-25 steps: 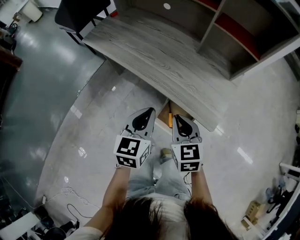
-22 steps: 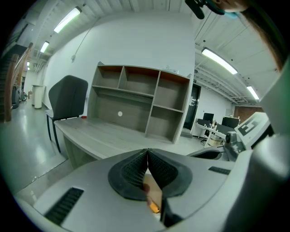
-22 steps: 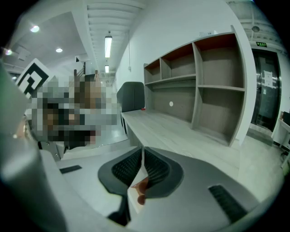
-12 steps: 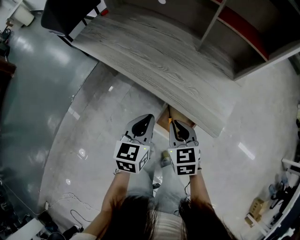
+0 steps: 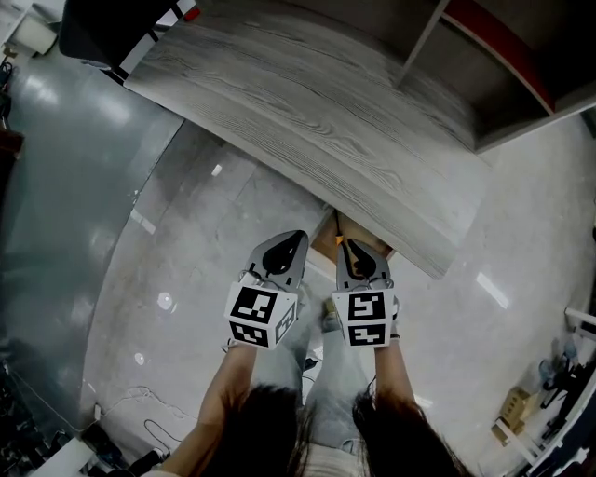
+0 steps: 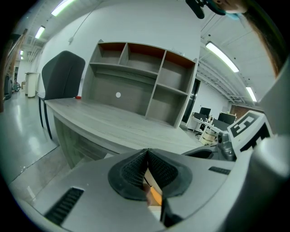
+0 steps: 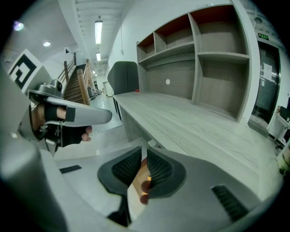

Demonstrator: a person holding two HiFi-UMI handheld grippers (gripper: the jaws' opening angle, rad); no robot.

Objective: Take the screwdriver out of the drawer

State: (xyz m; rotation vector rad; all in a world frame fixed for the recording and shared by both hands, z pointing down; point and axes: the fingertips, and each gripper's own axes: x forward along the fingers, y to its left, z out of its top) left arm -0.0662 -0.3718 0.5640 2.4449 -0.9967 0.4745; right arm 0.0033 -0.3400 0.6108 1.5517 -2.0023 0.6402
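An open drawer (image 5: 328, 237) with a brown inside juts from under the front edge of the grey wooden desk (image 5: 307, 112). A small orange spot (image 5: 340, 240) shows in it; I cannot tell whether that is the screwdriver. My left gripper (image 5: 296, 237) hovers just left of the drawer, its jaws shut with nothing between them. My right gripper (image 5: 343, 244) sits over the drawer's near edge, also shut and empty. In the left gripper view the left gripper (image 6: 147, 152) points at the desk front. In the right gripper view, orange-brown shows behind the right gripper (image 7: 144, 152).
A grey shelf unit (image 5: 447, 47) stands on the back of the desk. A black chair (image 5: 102, 28) is at the desk's far left end. Cables (image 5: 140, 401) lie on the glossy floor at lower left, and small items (image 5: 512, 415) at lower right.
The head view has tilted, so the desk sits higher and larger in frame. Both grippers stay side by side at the drawer, shut as before.
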